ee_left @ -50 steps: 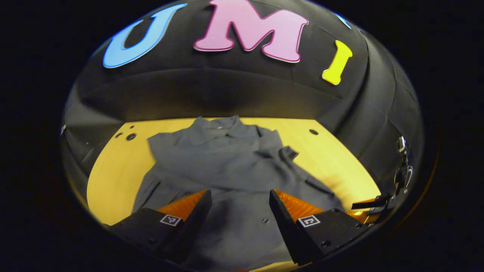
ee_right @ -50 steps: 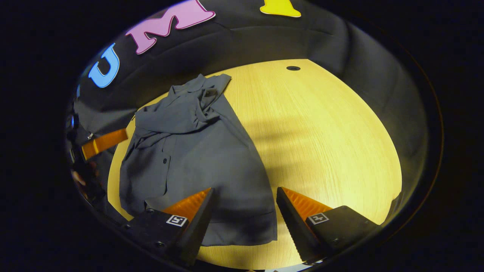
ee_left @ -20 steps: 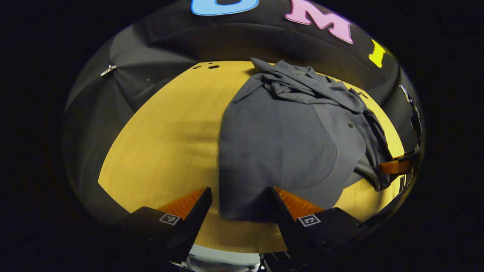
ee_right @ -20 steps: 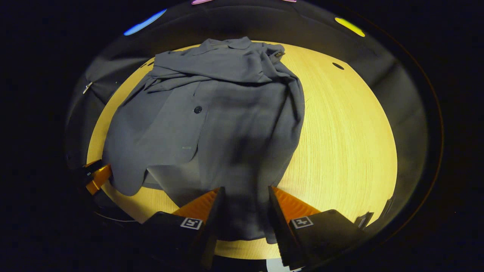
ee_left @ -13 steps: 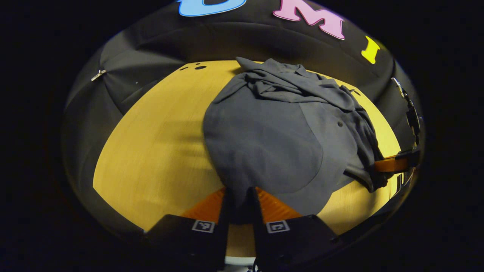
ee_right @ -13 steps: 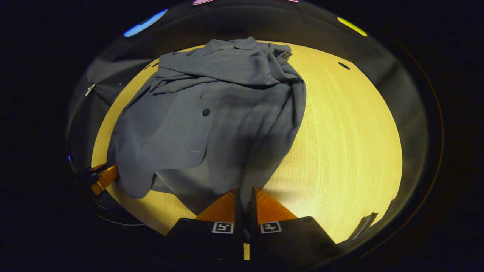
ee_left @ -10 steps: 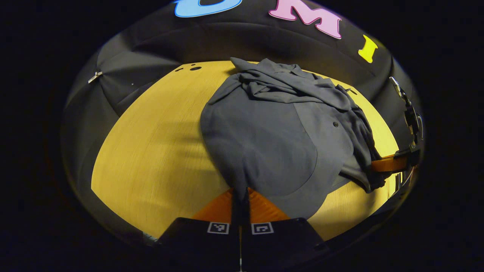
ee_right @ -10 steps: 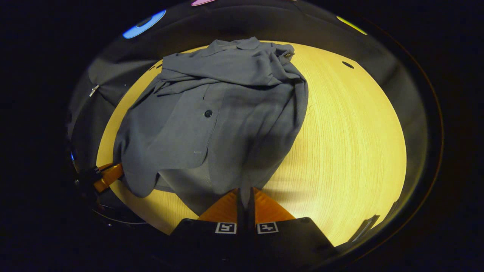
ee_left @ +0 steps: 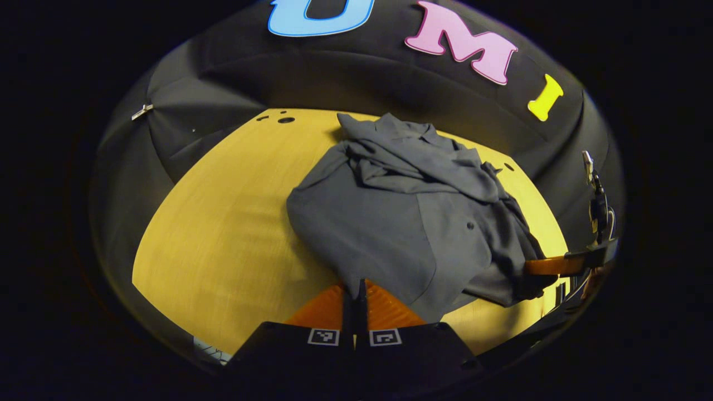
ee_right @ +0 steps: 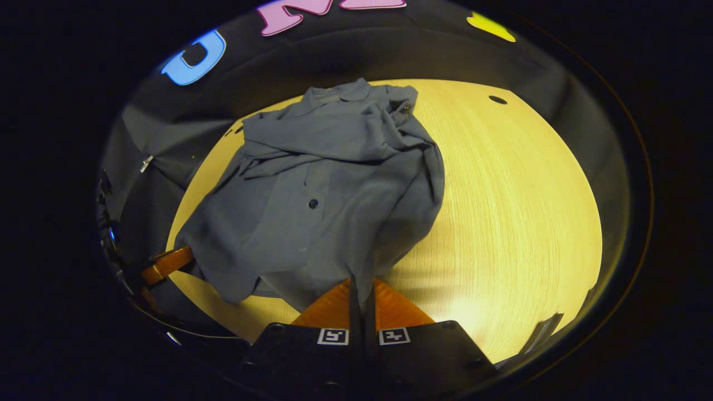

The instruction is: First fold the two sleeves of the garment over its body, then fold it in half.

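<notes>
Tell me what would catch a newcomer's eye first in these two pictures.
The crumpled dark grey button-up shirt heaped mid-way across the pale yellow wooden table, its sleeves bunched near the collar at the far end. Next, the right gripper and the left gripper, each pinched shut on the shirt's near hem, one at either corner.

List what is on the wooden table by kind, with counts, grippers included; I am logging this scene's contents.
Gray garment: 1
Gripper: 2, the left gripper and the right gripper, each clamped on the garment's near hem
Wooden table: 1
Total: 4
</notes>
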The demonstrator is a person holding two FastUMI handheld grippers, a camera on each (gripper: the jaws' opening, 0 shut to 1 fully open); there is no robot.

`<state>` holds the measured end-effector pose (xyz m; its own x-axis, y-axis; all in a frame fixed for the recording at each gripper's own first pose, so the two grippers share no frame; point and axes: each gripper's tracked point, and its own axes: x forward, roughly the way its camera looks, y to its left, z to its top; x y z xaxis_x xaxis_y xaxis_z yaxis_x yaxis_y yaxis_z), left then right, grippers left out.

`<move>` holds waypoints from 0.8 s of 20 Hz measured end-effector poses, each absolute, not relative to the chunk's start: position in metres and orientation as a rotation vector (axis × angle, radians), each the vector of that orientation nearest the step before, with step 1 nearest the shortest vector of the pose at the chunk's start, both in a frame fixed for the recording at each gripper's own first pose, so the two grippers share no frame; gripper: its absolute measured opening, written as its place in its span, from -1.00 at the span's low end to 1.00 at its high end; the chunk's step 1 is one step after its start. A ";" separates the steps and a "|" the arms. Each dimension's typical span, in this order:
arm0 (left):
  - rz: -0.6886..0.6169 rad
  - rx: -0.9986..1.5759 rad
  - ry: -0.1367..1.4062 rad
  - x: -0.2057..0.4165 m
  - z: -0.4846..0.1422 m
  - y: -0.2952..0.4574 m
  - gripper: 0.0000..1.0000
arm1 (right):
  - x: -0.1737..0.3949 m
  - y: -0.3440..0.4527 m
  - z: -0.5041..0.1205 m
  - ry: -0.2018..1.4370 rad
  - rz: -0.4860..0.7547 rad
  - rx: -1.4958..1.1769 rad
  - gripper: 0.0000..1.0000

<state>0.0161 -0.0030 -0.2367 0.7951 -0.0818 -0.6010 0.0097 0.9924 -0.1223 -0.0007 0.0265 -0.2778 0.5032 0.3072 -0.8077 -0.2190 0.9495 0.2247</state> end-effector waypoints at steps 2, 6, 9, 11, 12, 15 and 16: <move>-0.055 -0.124 0.629 0.024 -0.223 -0.006 -0.89 | 0.007 0.027 -0.269 0.966 0.332 0.085 -0.91; -0.061 -0.111 0.575 0.039 -0.195 -0.008 -0.89 | 0.028 0.033 -0.245 0.912 0.348 0.108 -0.90; -0.055 -0.101 0.486 0.059 -0.167 -0.009 -0.89 | 0.052 0.035 -0.219 0.846 0.363 0.097 -0.90; -0.052 -0.106 0.463 0.069 -0.156 -0.009 -0.89 | 0.073 0.036 -0.209 0.806 0.368 0.092 -0.90; -0.052 -0.118 0.447 0.076 -0.148 -0.011 -0.89 | 0.083 0.037 -0.203 0.789 0.370 0.096 -0.90; -0.046 -0.128 0.397 0.104 -0.124 -0.011 -0.89 | 0.109 0.037 -0.192 0.751 0.377 0.090 -0.90; -0.044 -0.129 0.377 0.116 -0.114 -0.011 -0.89 | 0.117 0.037 -0.189 0.741 0.378 0.085 -0.90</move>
<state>0.1162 -0.0109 -0.1143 0.9289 -0.0672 -0.3641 0.0193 0.9908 -0.1336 0.1173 0.0370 -0.1893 0.6740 0.3649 -0.6423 -0.3057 0.9293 0.2072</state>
